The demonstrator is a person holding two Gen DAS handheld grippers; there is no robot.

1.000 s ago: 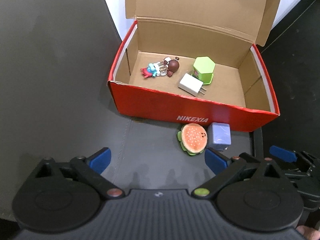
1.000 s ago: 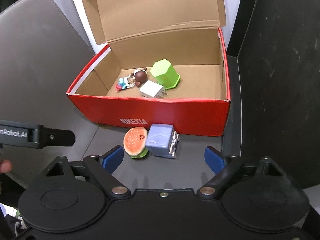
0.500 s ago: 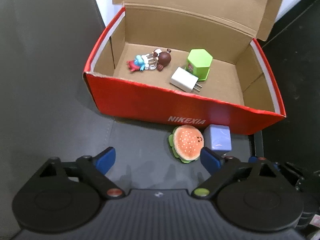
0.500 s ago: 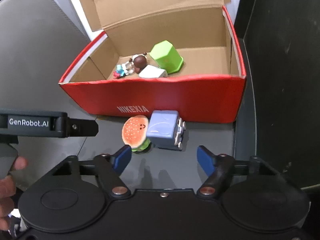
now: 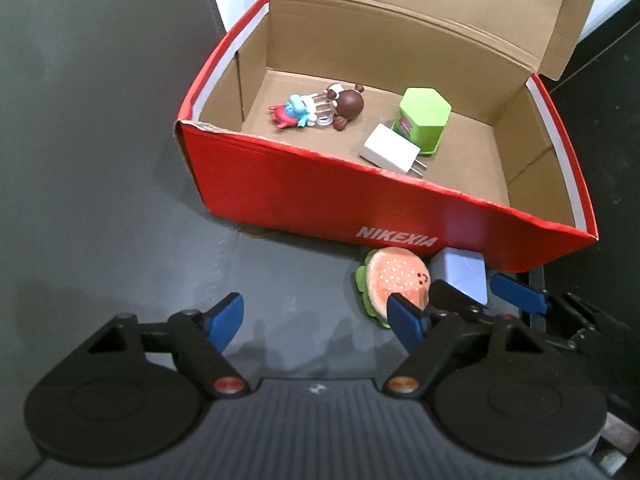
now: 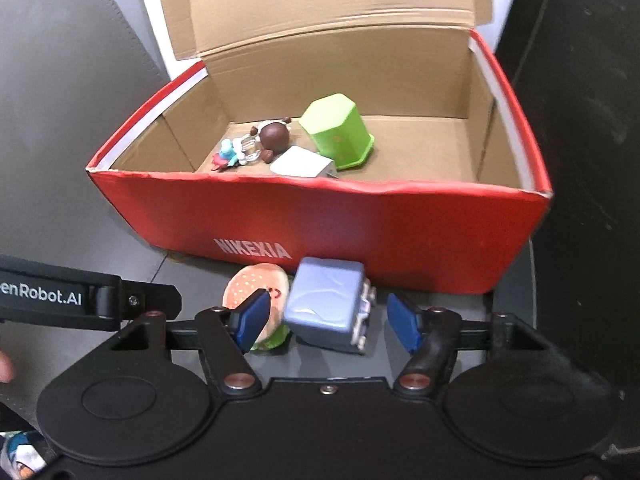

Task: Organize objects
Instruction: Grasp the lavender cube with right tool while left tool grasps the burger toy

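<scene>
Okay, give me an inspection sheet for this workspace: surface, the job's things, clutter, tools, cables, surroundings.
Surface: dark grey top, a seam running across it.
Job's things: open red box holding a green tub, a white charger and small figures. Outside, against its front wall: burger toy and blue-grey cube, side by side.
Clutter: nothing seen.
Tools: right tool straddles the cube, its jaws have just been closing, pads not yet touching. Left tool open, also just closing, nothing between its jaws; burger lies by its right finger.
Cables: nothing seen.
Surroundings: white wall behind the box, black panel beside it.
</scene>
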